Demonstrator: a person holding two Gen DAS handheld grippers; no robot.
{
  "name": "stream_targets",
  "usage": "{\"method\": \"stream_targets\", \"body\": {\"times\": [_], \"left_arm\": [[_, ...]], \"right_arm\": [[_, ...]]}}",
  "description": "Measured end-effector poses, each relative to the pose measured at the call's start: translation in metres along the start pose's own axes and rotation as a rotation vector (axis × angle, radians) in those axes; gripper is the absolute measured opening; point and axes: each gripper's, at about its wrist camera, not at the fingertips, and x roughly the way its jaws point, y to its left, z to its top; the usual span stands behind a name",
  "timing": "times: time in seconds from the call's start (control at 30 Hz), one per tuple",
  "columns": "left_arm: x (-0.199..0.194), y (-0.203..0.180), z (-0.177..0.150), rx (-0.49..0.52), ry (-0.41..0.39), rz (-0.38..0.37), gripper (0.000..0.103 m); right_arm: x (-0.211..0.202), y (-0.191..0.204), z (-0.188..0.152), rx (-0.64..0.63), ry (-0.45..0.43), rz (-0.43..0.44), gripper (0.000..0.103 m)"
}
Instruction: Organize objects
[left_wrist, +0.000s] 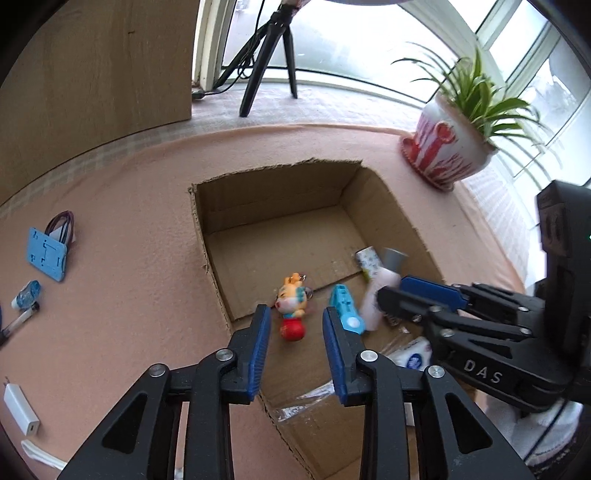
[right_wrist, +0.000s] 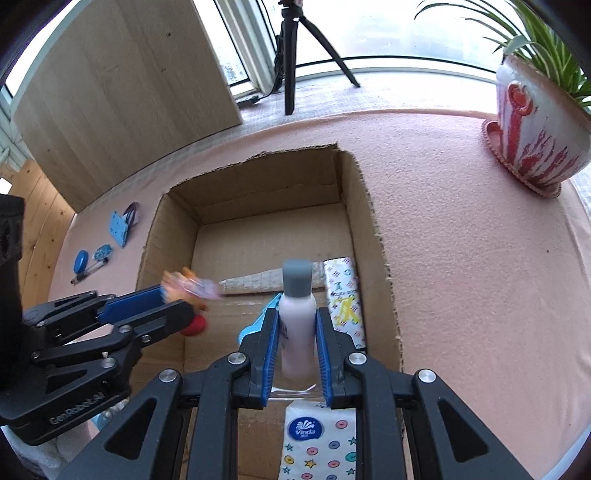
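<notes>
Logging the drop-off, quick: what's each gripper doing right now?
Left gripper: open, toy figure loose between the jaws.
Right gripper: pink bottle between the pads; whether they press it cannot be told.

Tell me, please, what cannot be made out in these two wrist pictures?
Toy figure: motion-blurred in both views, details lost.
Pink bottle: right wrist view, label mostly hidden by the right hand-held gripper; whether its pads press it is unclear.
Tissue pack: right wrist view, cut off by the bottom edge.
</notes>
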Motion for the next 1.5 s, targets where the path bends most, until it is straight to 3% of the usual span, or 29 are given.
{"method": "stream_targets", "body": {"times": [0.1, 0.5, 0.7, 1.13, 1.33, 1.5], "left_arm": [[-0.010, -0.001, -0.002, 0.019, -0.019, 0.012, 0.032], [-0.049, 0.038, -0.015, -0.058, -0.059, 0.008, 0.032], [-0.079, 0.090, -0.035, -0.152, -0.089, 0.036, 0.032], [-0.135, 0.244, -0.082, -0.388, -0.113, 0.164, 0.033], [-0.151, 0.286, -0.100, -0.449, -0.123, 0.176, 0.033], [-0.159, 0.298, -0.112, -0.460, -0.123, 0.177, 0.033]], "right_arm": [[-0.001, -0.004, 0.000, 0.030, -0.003, 0.022, 0.035], [-0.018, 0.017, 0.005, 0.027, -0.042, 0.041, 0.036], [-0.016, 0.047, 0.013, -0.014, -0.041, 0.069, 0.036], [0.007, 0.148, 0.034, -0.160, -0.010, 0.141, 0.036], [0.028, 0.191, 0.048, -0.191, 0.001, 0.166, 0.042], [0.059, 0.210, 0.076, -0.167, 0.028, 0.189, 0.042]]}}
